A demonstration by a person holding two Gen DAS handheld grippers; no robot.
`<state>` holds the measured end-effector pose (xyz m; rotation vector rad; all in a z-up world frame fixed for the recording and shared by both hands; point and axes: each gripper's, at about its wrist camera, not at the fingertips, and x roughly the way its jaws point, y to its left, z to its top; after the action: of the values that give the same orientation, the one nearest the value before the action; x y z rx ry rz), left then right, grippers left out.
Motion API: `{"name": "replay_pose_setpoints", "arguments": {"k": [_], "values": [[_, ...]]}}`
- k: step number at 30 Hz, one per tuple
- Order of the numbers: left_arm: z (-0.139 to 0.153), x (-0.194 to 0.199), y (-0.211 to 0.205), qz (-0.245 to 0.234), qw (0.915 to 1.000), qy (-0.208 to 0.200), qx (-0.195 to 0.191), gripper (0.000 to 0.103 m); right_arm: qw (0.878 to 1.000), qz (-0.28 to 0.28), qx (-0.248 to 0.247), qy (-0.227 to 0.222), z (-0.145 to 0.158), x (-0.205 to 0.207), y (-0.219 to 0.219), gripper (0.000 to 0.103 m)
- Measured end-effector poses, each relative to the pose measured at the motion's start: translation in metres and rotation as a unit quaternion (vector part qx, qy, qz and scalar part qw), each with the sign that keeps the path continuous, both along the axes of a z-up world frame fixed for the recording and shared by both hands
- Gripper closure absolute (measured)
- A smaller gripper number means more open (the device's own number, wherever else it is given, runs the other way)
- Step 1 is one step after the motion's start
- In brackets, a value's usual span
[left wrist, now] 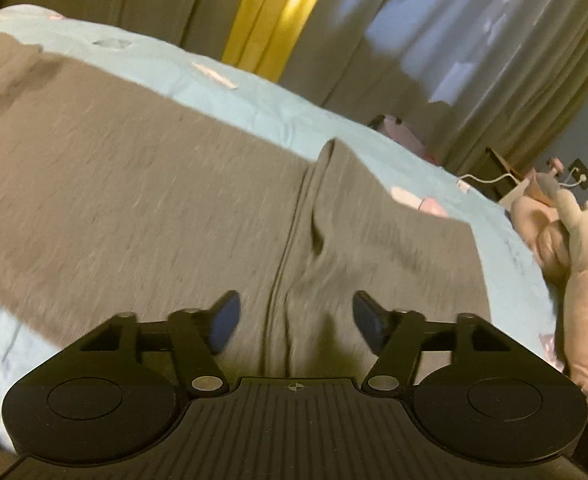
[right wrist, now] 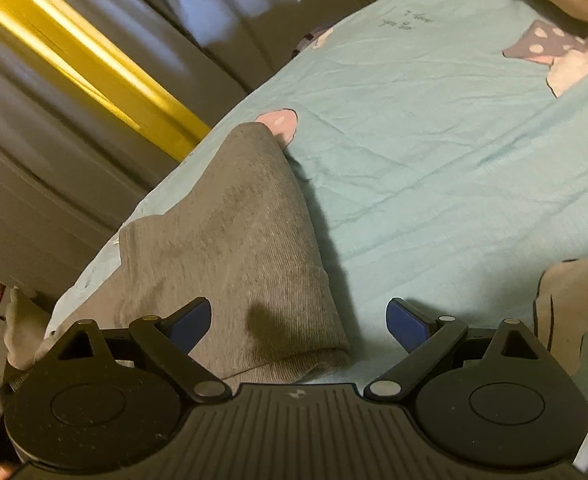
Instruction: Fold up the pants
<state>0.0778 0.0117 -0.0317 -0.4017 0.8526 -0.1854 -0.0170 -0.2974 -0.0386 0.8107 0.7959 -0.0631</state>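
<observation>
Grey pants (left wrist: 154, 184) lie spread on a light blue bed sheet (left wrist: 254, 92), with a centre seam and a small pucker running toward my left gripper (left wrist: 295, 320). The left gripper is open and empty just above the cloth, its jaws either side of the seam. In the right wrist view a narrower part of the pants (right wrist: 230, 248) ends in a ribbed hem near my right gripper (right wrist: 297, 322). The right gripper is open and empty, its left finger (right wrist: 190, 320) over the hem, its right finger over bare sheet (right wrist: 433, 152).
A pink plush toy (left wrist: 585, 256) lies at the bed's right edge. Grey curtains (left wrist: 413, 40) with a yellow strip (left wrist: 270, 12) hang behind the bed. A white cable and small items (left wrist: 493, 180) sit beyond the far edge. The sheet has cartoon prints (right wrist: 561, 56).
</observation>
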Motion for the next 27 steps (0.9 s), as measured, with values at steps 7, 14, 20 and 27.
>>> {"name": "replay_pose_setpoints", "arguments": {"k": [7,14,20,27], "values": [[-0.022,0.053,-0.021,-0.023,0.9979,0.060,0.009,0.033,0.999,0.016,-0.029,0.008,-0.009,0.009,0.012,0.008],[-0.018,0.057,-0.021,-0.049,0.9978,0.042,0.014,0.086,0.998,0.030,-0.047,-0.001,-0.010,0.015,0.019,0.008],[-0.004,0.040,0.002,-0.034,0.9992,0.016,-0.013,0.090,0.998,0.040,-0.053,-0.002,-0.010,0.017,0.023,0.007],[0.005,0.037,-0.003,-0.026,0.9989,-0.010,0.036,0.090,0.997,0.046,-0.058,0.000,-0.010,0.016,0.023,0.006]]}}
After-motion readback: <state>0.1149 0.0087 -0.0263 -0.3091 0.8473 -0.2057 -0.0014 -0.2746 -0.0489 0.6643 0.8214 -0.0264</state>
